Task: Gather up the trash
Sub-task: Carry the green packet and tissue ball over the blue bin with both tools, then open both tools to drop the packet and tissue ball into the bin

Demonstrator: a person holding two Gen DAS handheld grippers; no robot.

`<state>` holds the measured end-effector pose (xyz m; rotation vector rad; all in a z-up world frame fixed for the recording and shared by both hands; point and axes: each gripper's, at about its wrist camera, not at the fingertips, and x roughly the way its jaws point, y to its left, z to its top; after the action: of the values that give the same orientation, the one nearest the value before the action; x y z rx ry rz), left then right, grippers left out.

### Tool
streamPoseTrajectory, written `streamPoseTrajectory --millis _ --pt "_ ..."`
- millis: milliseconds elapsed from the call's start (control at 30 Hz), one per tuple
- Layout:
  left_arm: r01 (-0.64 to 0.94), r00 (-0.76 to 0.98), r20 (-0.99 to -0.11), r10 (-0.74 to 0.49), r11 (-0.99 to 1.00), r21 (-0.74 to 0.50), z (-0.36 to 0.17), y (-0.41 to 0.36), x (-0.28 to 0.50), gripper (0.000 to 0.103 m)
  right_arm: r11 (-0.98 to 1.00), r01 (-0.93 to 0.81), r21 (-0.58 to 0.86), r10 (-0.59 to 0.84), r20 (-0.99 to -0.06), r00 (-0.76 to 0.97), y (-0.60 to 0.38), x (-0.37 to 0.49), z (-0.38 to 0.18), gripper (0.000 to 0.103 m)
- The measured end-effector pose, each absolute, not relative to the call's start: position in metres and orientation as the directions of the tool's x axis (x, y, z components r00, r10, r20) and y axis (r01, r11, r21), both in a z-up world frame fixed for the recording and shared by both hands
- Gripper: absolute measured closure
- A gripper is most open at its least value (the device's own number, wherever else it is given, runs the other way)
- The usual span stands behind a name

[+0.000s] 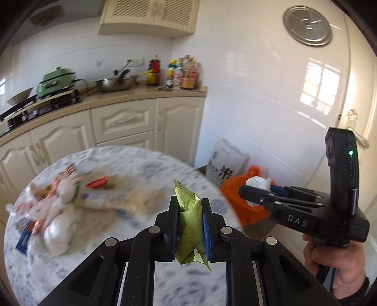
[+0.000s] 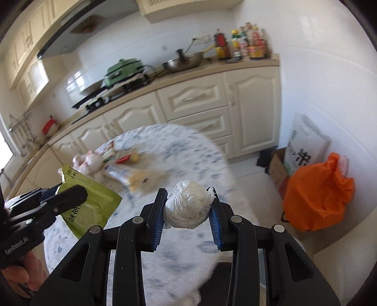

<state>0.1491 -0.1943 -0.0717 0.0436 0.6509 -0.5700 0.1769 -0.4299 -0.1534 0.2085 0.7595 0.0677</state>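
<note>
Crinkled green foil wrapper [image 1: 189, 226], wadded tissue [image 2: 188, 207]

White glossy tiles [image 1: 259, 77] covered the kitchen walls and mirrored a bright window; cream cabinets [image 2: 252, 108] with arched doors ran beneath a beige countertop [image 1: 132, 93]; on it stood a green cooker [image 1: 57, 81], a steel wok [image 1: 116, 84] and a cluster of bottles [image 1: 181, 73]; a round metal lid [image 1: 307, 26] hung high on the wall; a cream upper cupboard [image 1: 150, 16] hung above the counter; the floor [image 2: 247, 169] was pale.
</note>
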Motion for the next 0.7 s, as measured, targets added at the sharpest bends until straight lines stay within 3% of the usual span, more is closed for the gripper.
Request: streamPoseTrajectory --millis 167,333,700 --pt "0.61 0.555 -0.593 -0.583 0.77 -0.187 -0.071 -0.268 0.164 0.09 0.966 0.155 0.205 0.027 -0.68 0.732 -0.503 0.154 -0.15 0.069" --pt "0.674 0.453 -0.633 -0.627 0.706 -0.217 -0.095 -0.349 0.182 0.09 0.924 0.309 0.224 -0.05 -0.731 0.68 -0.58 0.133 -0.181 0.069" --pt "0.701 0.179 -0.845 -0.503 0.668 -0.25 -0.247 -0.522 0.241 0.089 0.808 0.505 0.304 0.004 -0.86 0.511 -0.68 0.122 -0.31 0.069"
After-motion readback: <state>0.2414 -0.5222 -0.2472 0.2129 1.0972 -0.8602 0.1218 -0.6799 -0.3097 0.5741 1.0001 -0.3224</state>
